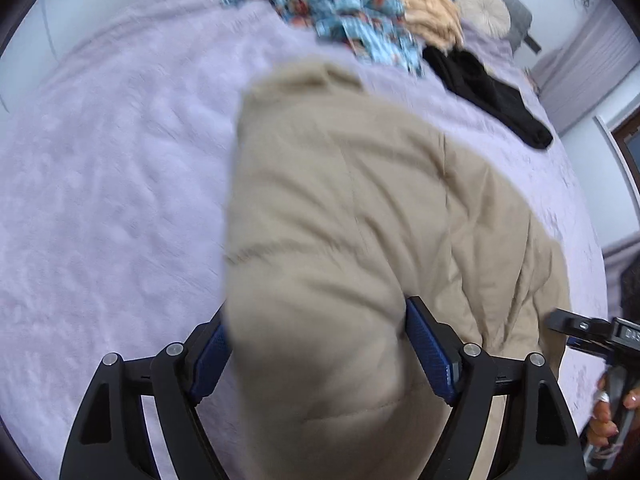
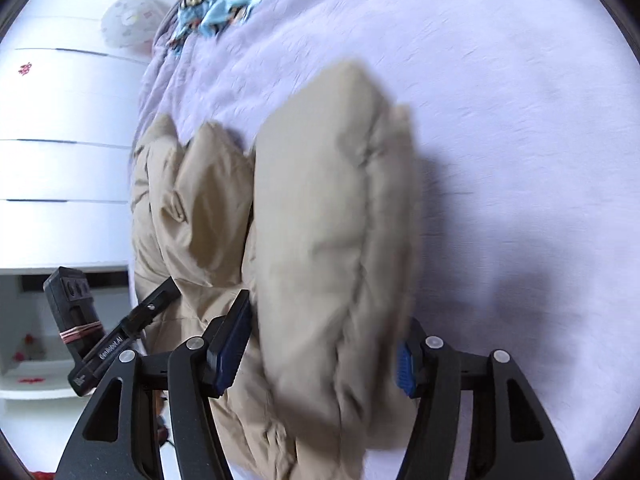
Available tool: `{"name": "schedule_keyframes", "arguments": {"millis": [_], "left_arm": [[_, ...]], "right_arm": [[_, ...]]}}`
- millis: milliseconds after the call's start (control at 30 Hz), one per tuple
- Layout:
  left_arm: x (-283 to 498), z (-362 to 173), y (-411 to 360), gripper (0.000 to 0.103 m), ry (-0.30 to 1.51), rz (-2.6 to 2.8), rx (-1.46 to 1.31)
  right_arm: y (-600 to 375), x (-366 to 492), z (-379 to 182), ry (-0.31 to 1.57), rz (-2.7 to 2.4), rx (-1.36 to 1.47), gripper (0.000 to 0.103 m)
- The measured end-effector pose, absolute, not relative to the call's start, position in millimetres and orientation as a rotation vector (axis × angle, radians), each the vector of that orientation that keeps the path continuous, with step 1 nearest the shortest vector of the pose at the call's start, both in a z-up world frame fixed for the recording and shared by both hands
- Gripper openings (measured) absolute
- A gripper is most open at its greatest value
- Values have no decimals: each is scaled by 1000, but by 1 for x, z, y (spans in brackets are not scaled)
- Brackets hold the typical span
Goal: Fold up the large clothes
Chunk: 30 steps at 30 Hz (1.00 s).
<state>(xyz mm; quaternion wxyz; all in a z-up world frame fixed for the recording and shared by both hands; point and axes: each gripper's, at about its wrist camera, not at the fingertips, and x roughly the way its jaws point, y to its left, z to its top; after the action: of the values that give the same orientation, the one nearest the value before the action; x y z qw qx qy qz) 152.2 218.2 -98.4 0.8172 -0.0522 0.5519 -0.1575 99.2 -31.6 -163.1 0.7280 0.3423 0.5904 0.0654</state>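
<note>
We saw the puffy beige quilted jacket [image 1: 360, 208] lying on the lilac plush bedspread [image 1: 112, 168], with a thick fold of it bulging between the blue-padded fingers of our left gripper [image 1: 320, 356], whose jaws were clamped on it. Our right gripper [image 2: 324, 344] likewise pinched a padded fold between its jaws. Toward one o'clock in the left view lay a blue patterned cloth [image 1: 340, 4], a peach garment [image 1: 428, 8] and a black garment [image 1: 488, 96].
</note>
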Motion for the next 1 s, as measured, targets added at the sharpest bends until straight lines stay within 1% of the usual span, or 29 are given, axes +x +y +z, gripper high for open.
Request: {"name": "schedule_keyframes", "arguments": {"millis": [100, 167, 233, 300, 367, 400, 433, 500, 533, 600, 633, 767, 867, 1000], "left_arm": [[169, -77, 235, 83, 1096, -299, -132], [192, -78, 238, 83, 1086, -281, -124], [210, -87, 235, 83, 1087, -271, -105], [223, -101, 226, 83, 1107, -265, -85], [230, -110, 215, 83, 1117, -264, -76], [230, -113, 209, 83, 1118, -265, -65], [230, -115, 200, 83, 1123, -273, -57], [228, -122, 179, 83, 1130, -294, -30], [226, -124, 168, 83, 1126, -299, 4], [222, -131, 150, 83, 1115, -305, 66], [222, -134, 144, 84, 1115, -309, 81], [222, -140, 134, 85, 1116, -298, 120], [222, -140, 139, 85, 1116, -305, 117], [222, -140, 142, 85, 1115, -306, 106]], "right_arm": [[-46, 72, -113, 1173, 54, 697, 65], [-53, 72, -91, 1095, 69, 691, 65], [-48, 90, -89, 1092, 122, 698, 66], [-8, 113, -106, 1140, 203, 767, 66], [5, 136, -121, 1161, 220, 817, 65], [12, 134, -130, 1161, 199, 824, 45], [7, 141, -139, 1160, 165, 822, 17], [-4, 151, -155, 1187, 65, 777, 11], [-6, 150, -164, 1204, 27, 766, 10], [-28, 123, -173, 1239, -34, 714, 8], [-35, 116, -177, 1261, -61, 696, 4], [-57, 93, -203, 1276, -86, 777, 3], [-56, 88, -194, 1269, -104, 786, 4], [-38, 79, -150, 1202, -92, 649, 4]]}}
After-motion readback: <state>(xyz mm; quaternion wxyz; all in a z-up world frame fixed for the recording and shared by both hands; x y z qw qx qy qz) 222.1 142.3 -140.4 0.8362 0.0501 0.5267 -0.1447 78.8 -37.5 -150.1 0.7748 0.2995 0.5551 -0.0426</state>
